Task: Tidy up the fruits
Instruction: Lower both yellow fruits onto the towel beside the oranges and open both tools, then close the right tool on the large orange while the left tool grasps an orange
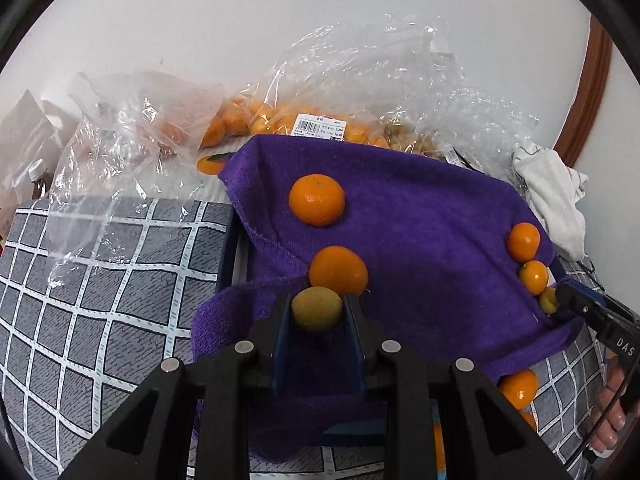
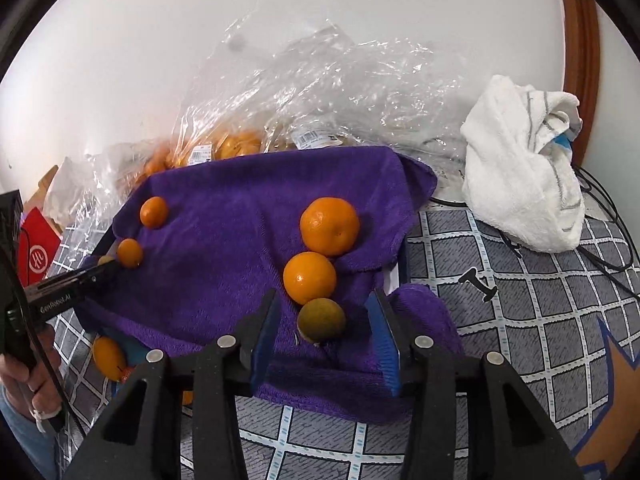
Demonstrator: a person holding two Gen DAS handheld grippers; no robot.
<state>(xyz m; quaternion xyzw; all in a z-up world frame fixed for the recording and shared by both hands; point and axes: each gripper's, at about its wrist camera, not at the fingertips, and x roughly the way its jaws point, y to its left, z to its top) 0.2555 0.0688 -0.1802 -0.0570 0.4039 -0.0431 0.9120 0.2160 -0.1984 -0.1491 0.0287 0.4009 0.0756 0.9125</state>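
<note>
Left gripper [image 1: 317, 307] fingers clamp a yellowish fruit [image 1: 317, 309]; right gripper [image 2: 326, 318] fingers stand apart around a greenish fruit [image 2: 321, 319], untouched.

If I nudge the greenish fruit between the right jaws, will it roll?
Likely yes: the greenish fruit is round, though the plush towel should damp it. It seems to touch the orange behind, so a push may shift that too.

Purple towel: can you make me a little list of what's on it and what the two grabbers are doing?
Surface: purple towel
Left gripper: shut on a small yellow-green fruit
Right gripper: open around a greenish fruit, not touching it
Loose on towel: two big mandarins, two small mandarins
Behind towel: clear bags of fruit
</note>
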